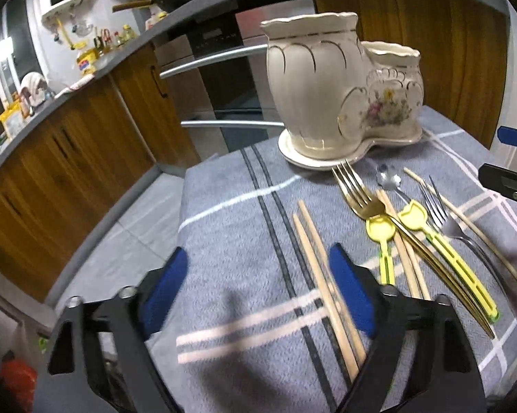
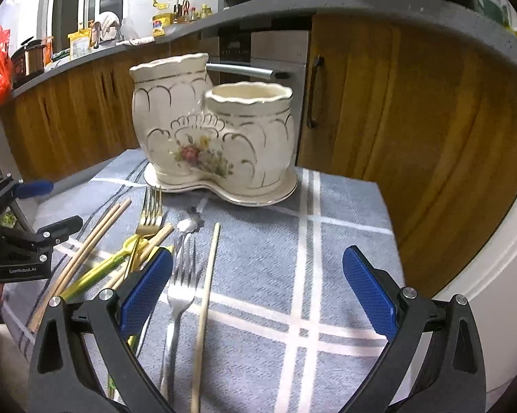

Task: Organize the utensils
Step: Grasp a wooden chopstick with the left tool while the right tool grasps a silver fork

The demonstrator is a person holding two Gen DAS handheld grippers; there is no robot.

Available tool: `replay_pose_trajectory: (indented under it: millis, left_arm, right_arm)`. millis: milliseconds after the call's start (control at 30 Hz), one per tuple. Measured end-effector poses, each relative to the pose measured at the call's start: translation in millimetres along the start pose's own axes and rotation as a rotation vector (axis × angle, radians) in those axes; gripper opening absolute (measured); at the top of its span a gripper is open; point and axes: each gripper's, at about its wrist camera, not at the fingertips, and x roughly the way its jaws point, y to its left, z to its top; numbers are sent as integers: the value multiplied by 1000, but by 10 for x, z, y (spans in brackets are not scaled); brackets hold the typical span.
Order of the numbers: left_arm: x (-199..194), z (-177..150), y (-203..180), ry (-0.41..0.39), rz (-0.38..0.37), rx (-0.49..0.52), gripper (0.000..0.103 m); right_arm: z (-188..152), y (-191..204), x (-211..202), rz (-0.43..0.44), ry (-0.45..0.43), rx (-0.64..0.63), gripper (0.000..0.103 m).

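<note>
A cream ceramic two-pot utensil holder [image 1: 341, 93] [image 2: 213, 130] stands on its saucer at the far end of a grey checked cloth [image 1: 244, 227] [image 2: 292, 275]. Loose utensils lie in front of it: a pair of wooden chopsticks [image 1: 323, 285], a gold fork [image 1: 358, 192] [image 2: 150, 215], yellow plastic spoons [image 1: 430, 237], a silver fork [image 1: 464, 234] [image 2: 181, 285], a small silver spoon [image 1: 389, 179] and a single chopstick [image 2: 206, 296]. My left gripper [image 1: 258, 289] is open and empty above the cloth, with the chopstick pair by its right finger. My right gripper [image 2: 258, 289] is open and empty.
Wooden kitchen cabinets [image 2: 396, 137] and an oven with steel handles [image 1: 220, 55] stand behind the table. A cluttered grey counter [image 1: 69, 82] runs above them. The other gripper shows at the right edge of the left view [image 1: 509, 175] and the left edge of the right view [image 2: 21, 234].
</note>
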Motion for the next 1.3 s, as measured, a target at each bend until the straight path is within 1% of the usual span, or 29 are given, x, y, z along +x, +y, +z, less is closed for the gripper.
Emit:
replay_pose_trajectory:
  millis: [100,133,167,200,233,267,333,400,433,500,533,600,667,700,733,800,867,933,967,1067,1133,1300]
  left_arm:
    - [8,-14,-29,37,-37,-10,66]
    - [17,-33,-52,50,-51,-7,64]
    - [32,-64,-80,73,-58,-1,60]
    - [42,-82,-99,86,-62,3,55]
    - [43,-98,-116,97,-71,4,52]
    - [42,-123,-131,113,-88,3,46]
    - [36,-149,-129,132,-93,-8,43]
    - [46,-169,-118,164,-121,-22,36]
    - [43,-168,-119,166,-125,-24,36]
    - [28,-176,-124,177,-128,-22,33]
    - [25,-159,-121,185,-133,-25,32]
    - [31,-142,-106,211,-154,-33,26]
    - [31,-117,-108,239,-160,-22,23]
    - [31,-108,-109,250,-156,-16,19]
    - [35,-98,-113,256,-157,-10,18]
    - [64,-74,-117,265,-160,3,17]
    - [77,-52,-119,276,-167,6,15]
    - [88,-31,-129,283,-167,12,14]
    - [93,-21,-135,285,-169,13,12]
    - [114,-1,-155,288,-161,23,8]
    - [100,-5,-163,291,-160,27,7]
    - [77,-10,-166,296,-173,35,7]
  right_arm:
    - [7,16,35,33,31,8,97]
    - [7,31,37,38,32,2,97]
    - [-1,51,38,40,35,-10,97]
    - [-20,71,34,38,37,-24,95]
    - [-38,87,31,33,40,-34,90]
    - [-48,97,35,29,46,-40,87]
    - [-80,124,22,24,55,-55,78]
    - [-105,148,-7,18,57,-66,72]
    - [-120,161,-26,22,61,-72,65]
    - [-140,160,-49,37,79,-64,55]
    - [-147,149,-56,54,98,-56,53]
    - [-157,120,-89,103,131,-39,51]
    - [-168,106,-113,108,159,-46,50]
    - [-173,98,-127,111,173,-52,47]
    - [-175,96,-133,115,183,-58,42]
    - [-157,90,-137,117,206,-72,40]
    - [-124,96,-124,125,225,-75,35]
    - [-70,116,-111,167,240,-61,35]
    - [-37,143,-102,183,246,-60,35]
    - [21,289,-76,198,264,-103,27]
    - [3,364,-40,203,290,-132,19]
    - [-92,436,54,188,356,-147,17]
